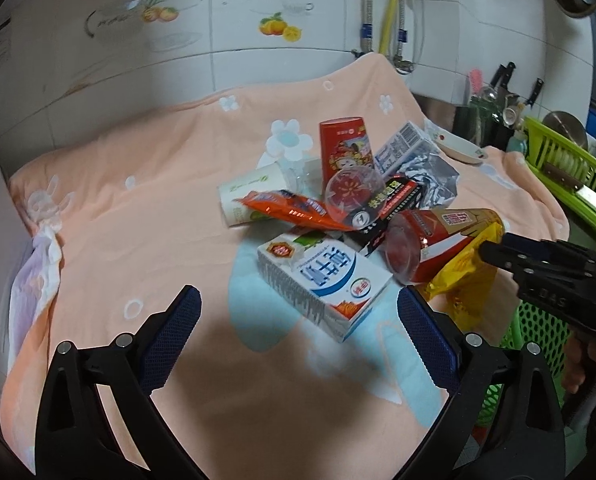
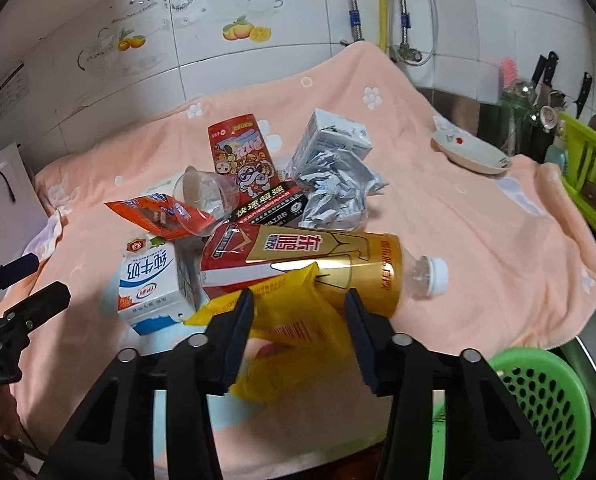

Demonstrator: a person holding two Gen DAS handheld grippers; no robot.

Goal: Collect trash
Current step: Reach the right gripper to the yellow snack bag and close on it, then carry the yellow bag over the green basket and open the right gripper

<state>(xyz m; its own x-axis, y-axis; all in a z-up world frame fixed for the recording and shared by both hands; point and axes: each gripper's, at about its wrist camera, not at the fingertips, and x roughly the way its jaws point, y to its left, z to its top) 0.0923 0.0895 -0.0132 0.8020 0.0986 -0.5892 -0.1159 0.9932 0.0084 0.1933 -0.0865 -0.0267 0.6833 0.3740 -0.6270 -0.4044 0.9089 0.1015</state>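
1. Kitchen tiles with fruit decals backed a worktop (image 2: 478, 216) draped in a peach flowered towel, where the trash lay heaped.
2. At the near edge of the heap lay a yellow snack wrapper (image 2: 294, 320), propped against the gold-and-red drink bottle (image 2: 318, 264).
3. The right hand-held gripper (image 2: 298, 320) straddled that wrapper, its jaws partly closed; whether the pads already pressed the film could not be told.
4. The wrapper looked light, thin and crinkly, likely slippery; a pinch across its bunched middle would hold better than a loose corner.
5. The bottle seemed empty, light and prone to rolling.
6. Just beside it lay a blue-and-white milk carton (image 1: 322, 280), stiff enough to take across its flat sides.
7. The left hand-held gripper (image 1: 298, 312) hovered wide open and empty before the carton.
8. A green perforated basket (image 2: 546, 400) stood at the worktop's near right edge, probably the bin.
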